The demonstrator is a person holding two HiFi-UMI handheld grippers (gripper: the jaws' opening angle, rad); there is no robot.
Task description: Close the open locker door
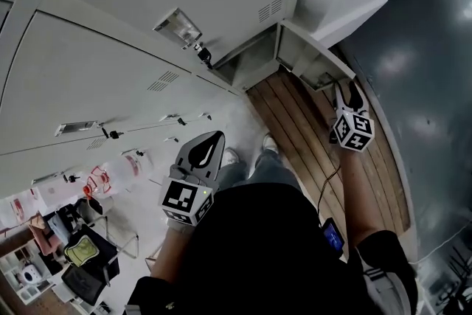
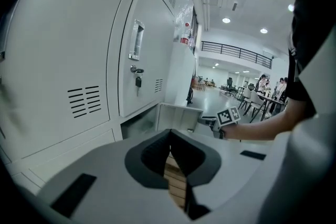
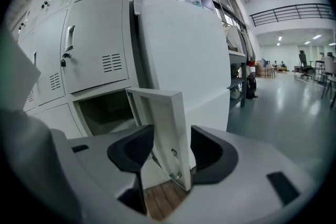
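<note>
The open locker door (image 1: pixel 313 59) belongs to a bottom-row compartment (image 1: pixel 247 64) and swings out over the wooden floor. In the right gripper view the door (image 3: pixel 163 118) stands edge-on, with its free edge between the wide-apart jaws of my right gripper (image 3: pixel 172 138); a gap shows on the left side, so it is open. From the head view that right gripper (image 1: pixel 348 91) sits at the door's outer edge. My left gripper (image 1: pixel 212 140) hangs shut and empty near my waist, away from the lockers. The left gripper view shows the same door (image 2: pixel 178 117) ahead.
Closed grey lockers (image 1: pixel 133 77) with keys in their locks fill the left. A white side panel (image 3: pixel 184 50) rises right behind the door. Wooden planks (image 1: pixel 310 151) run under my feet (image 1: pixel 269 144), with polished grey floor (image 1: pixel 424 85) beyond. Chairs and bags (image 1: pixel 81 254) crowd the lower left.
</note>
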